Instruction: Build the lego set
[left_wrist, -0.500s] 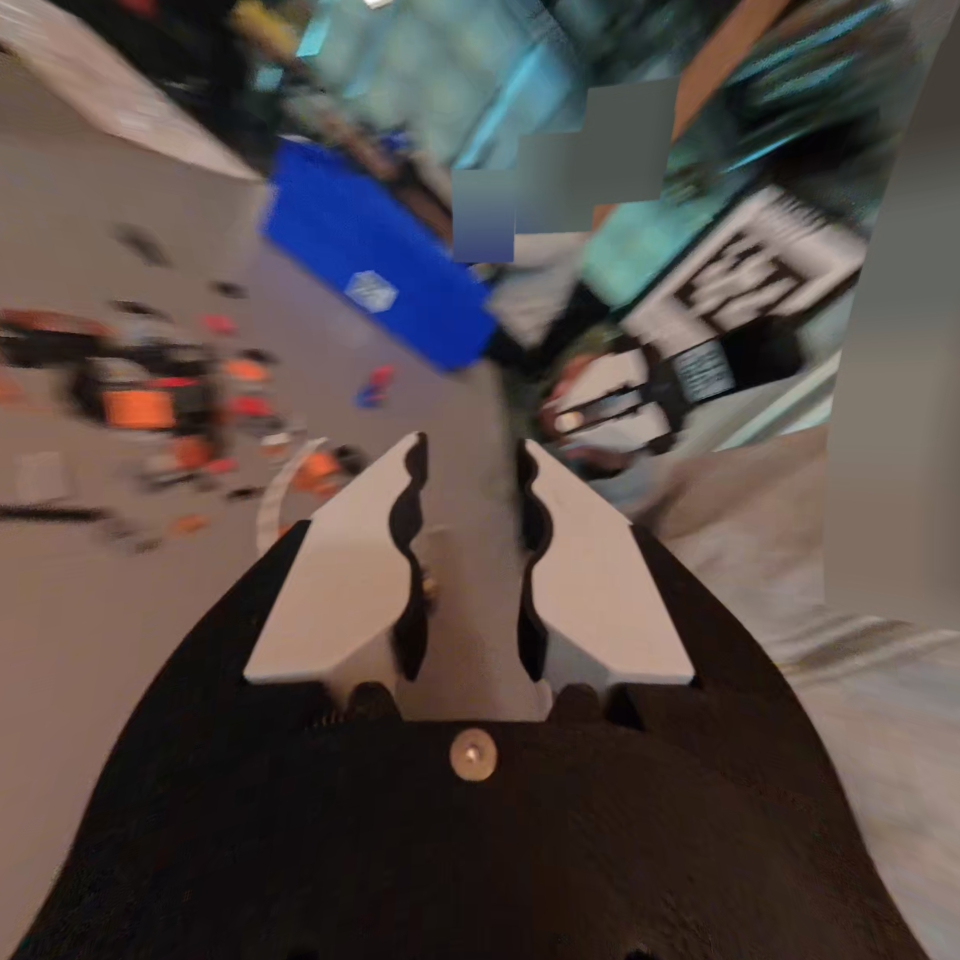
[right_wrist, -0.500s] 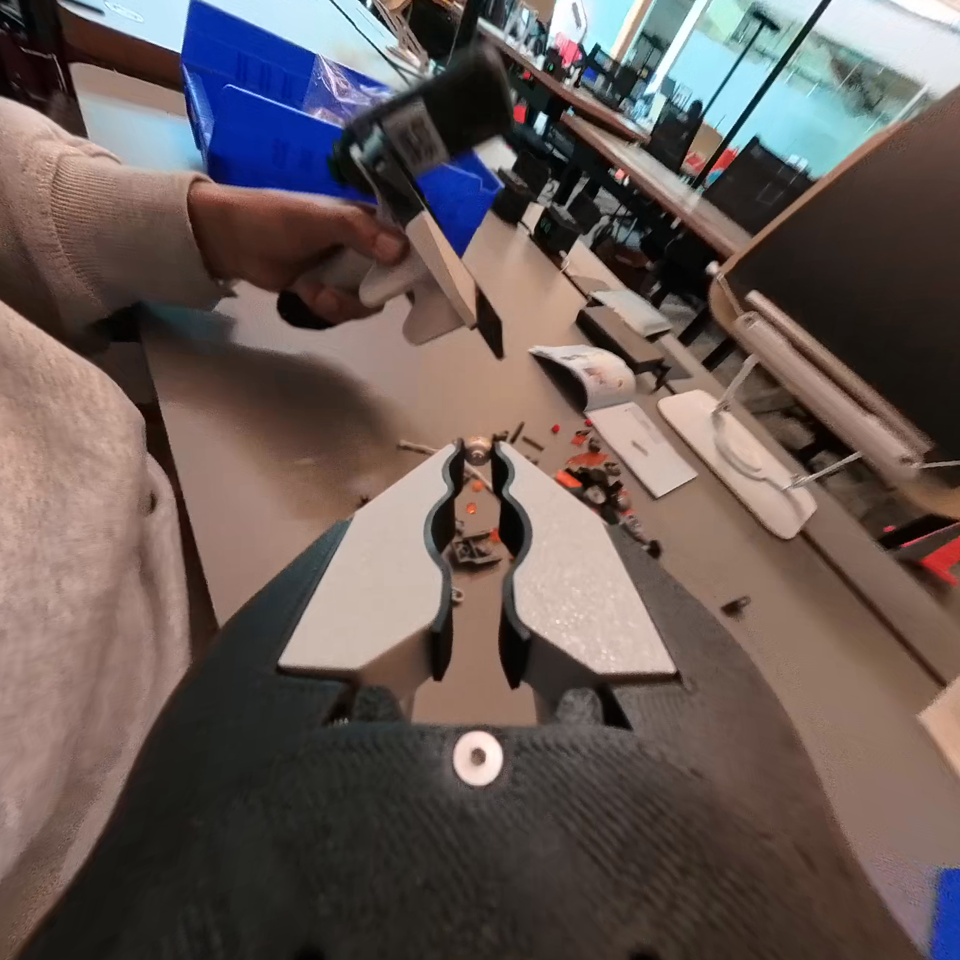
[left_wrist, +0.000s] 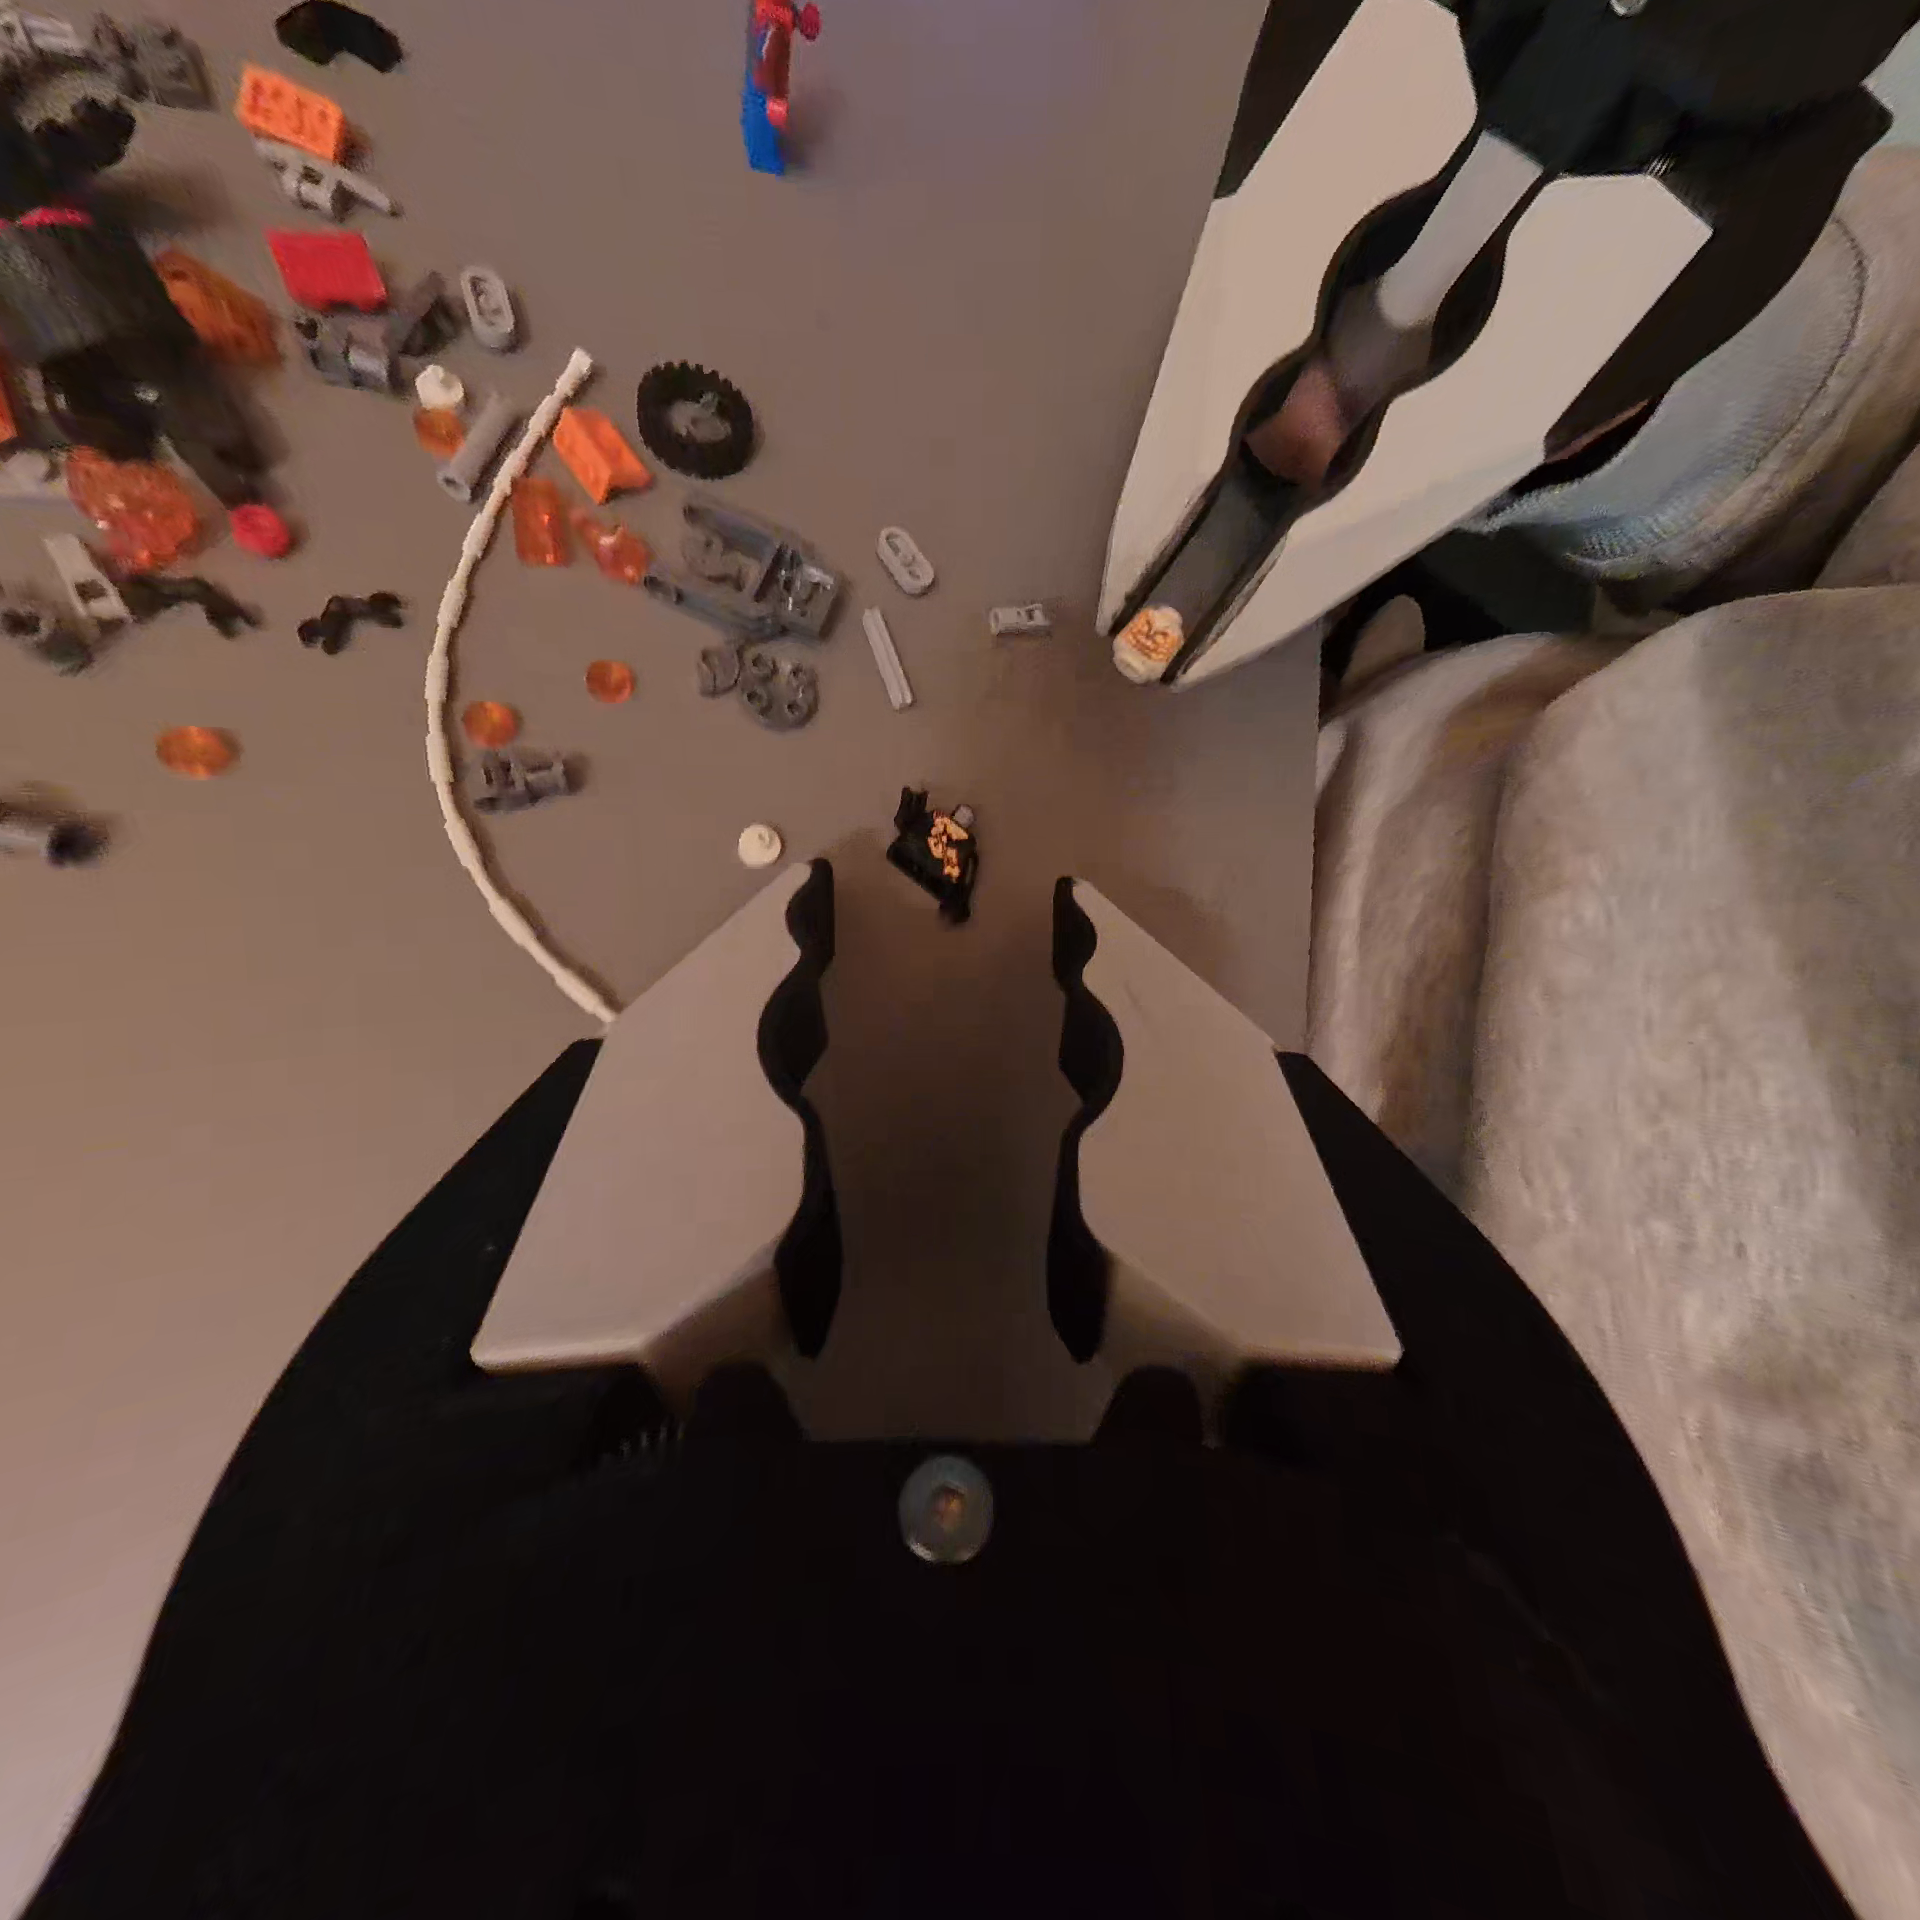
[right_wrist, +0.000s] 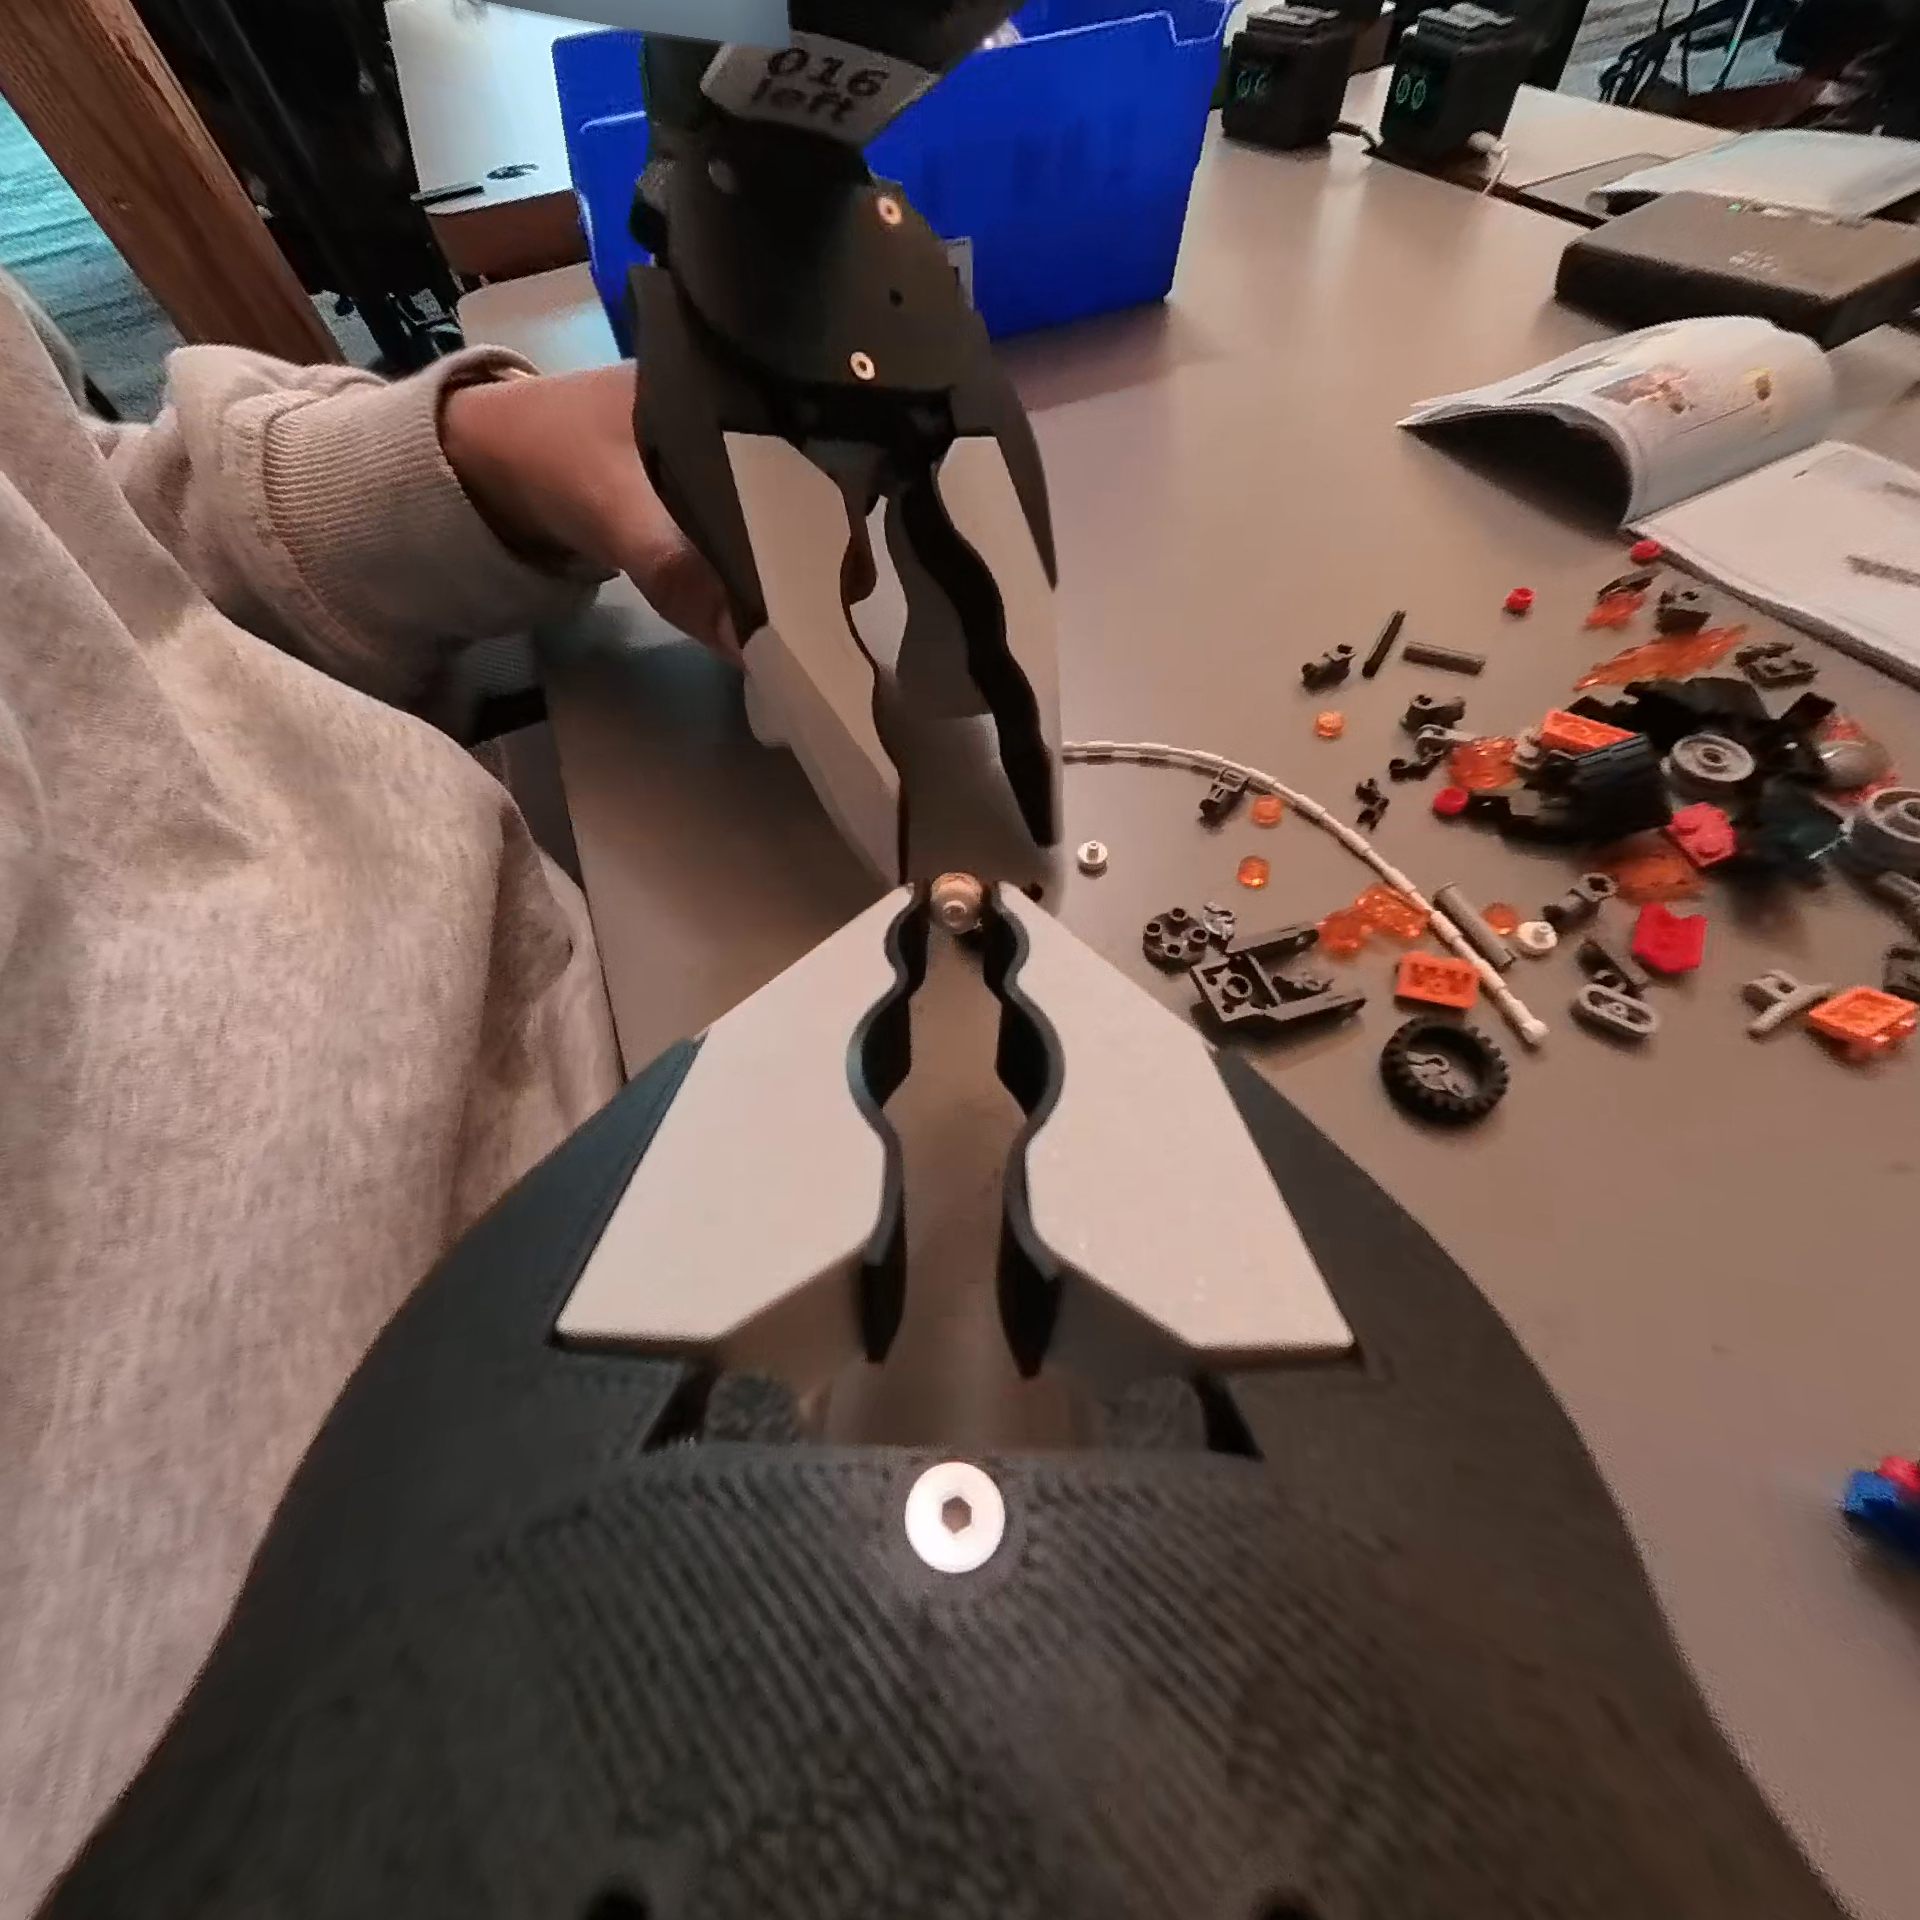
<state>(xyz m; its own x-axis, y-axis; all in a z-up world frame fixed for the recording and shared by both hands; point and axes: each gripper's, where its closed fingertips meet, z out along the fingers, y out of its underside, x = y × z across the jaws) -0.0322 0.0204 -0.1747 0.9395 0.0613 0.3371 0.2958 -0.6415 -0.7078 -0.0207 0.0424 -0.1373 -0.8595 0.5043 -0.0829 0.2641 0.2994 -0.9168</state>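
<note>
My left gripper (left_wrist: 943, 883) is open and points down at the grey table (left_wrist: 260, 1143). A small black minifigure torso with orange print (left_wrist: 935, 854) lies on the table just ahead of its fingertips, in the gap. My right gripper (left_wrist: 1148, 649) comes in from the upper right, shut on a small pale minifigure head (left_wrist: 1146, 639). In the right wrist view the head (right_wrist: 956, 897) sits pinched at the tips of my right gripper (right_wrist: 958, 902). The left gripper (right_wrist: 971, 857) hangs open just beyond it. The torso is hidden there.
Loose orange, red, grey and black pieces (left_wrist: 540, 499) spread to the left, with a white flexible tube (left_wrist: 457, 665) and a black tyre (left_wrist: 694, 419). A blue bin (right_wrist: 1039, 187) and a booklet (right_wrist: 1631, 405) lie farther back. A sweater (left_wrist: 1610, 1039) covers the table's near edge. Across from one pair of fingers to the other is roughly 5 cm.
My left gripper has swung down from pointing across the room to pointing at the table over the torso. My right gripper, still shut on the head, has come close to it.
</note>
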